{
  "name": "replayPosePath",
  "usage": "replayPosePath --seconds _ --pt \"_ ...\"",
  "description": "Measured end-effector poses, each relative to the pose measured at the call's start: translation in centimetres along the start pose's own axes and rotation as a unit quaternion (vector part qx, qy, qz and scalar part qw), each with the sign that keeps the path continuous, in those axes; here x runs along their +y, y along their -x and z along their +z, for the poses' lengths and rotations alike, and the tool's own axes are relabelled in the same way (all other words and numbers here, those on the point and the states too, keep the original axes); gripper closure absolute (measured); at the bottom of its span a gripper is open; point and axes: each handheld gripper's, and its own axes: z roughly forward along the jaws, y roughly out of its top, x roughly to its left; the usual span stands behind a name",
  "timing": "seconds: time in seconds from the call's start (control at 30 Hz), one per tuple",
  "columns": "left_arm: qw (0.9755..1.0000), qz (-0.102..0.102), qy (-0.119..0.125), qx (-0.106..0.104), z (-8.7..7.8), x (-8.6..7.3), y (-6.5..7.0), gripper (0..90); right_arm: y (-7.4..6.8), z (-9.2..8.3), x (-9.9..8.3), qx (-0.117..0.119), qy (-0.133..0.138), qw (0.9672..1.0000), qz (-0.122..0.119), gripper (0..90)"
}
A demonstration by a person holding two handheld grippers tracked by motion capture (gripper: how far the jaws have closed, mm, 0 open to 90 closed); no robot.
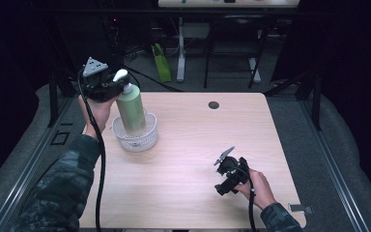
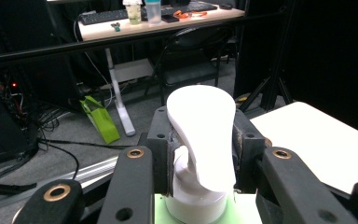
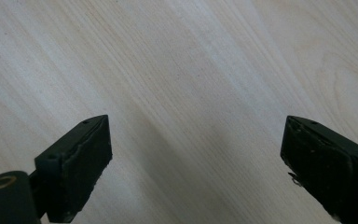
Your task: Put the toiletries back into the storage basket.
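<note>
While the left gripper [image 1: 117, 83] clamps the white pump head [image 2: 204, 135] of a green bottle [image 1: 131, 110], the bottle stands upright w/ its base inside a small white mesh basket [image 1: 148, 137] at the far left of the table [image 1: 193, 193]. In the left gripper view both black jaws press against the sides of the pump neck, so the grip is at the top, not on the body. Probably that's because the pump is the narrow part the jaws can close around, and holding it from above lets the bottle go straight down into, or come up out of, the basket; can't tell which. Bottle leans slightly; whether its base sits flat on the basket bottom is hidden by the mesh wall.

The right gripper [image 1: 228, 170] sits near the right front of the table, well apart from bottle & basket, held low by the person's right hand [image 1: 258, 187]. Its jaws are spread wide w/ nothing between them; the right gripper view looks down at bare wood. Looks like it's parked out of the way, idle.

Surface: light wood-grain tabletop, rounded corners, a dark round grommet hole [image 1: 213, 105] near the far edge; otherwise only the basket is on it. Room: dim, black curtains either side, grey floor, cables, a green bag [image 1: 161, 62] on the floor beyond the table, a black chair [image 2: 191, 65] & another desk [image 2: 158, 23] w/ a keyboard and cups at the back.
</note>
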Motion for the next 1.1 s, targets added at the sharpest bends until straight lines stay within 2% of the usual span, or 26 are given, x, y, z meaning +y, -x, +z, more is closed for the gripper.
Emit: replayPosePath --seconds 0.17,0.4,0.63,1.0,1.1 --pt "1.0 -0.002 -0.008 0.0 0.3 -0.6 -0.2 66.7 0.0 0.0 0.0 0.001 0.0 1.0 0.0 8.1" --pt "0.9999 -0.009 -0.007 0.002 0.3 -1.2 -0.4 66.7 0.0 0.1 0.0 0.002 -0.005 1.0 0.001 8.3" --pt "0.9999 -0.004 -0.016 0.001 0.5 -1.8 -0.2 66.8 0.0 0.1 0.0 -0.001 -0.005 1.0 -0.003 8.4" --pt "0.9997 -0.012 -0.022 0.002 0.6 -2.6 -0.5 66.8 0.0 0.0 0.0 -0.002 -0.006 1.0 -0.001 8.4" --pt "0.9997 -0.005 -0.022 0.002 0.6 -2.8 -0.3 66.8 0.0 0.0 0.0 -0.003 -0.006 1.0 -0.004 8.4"
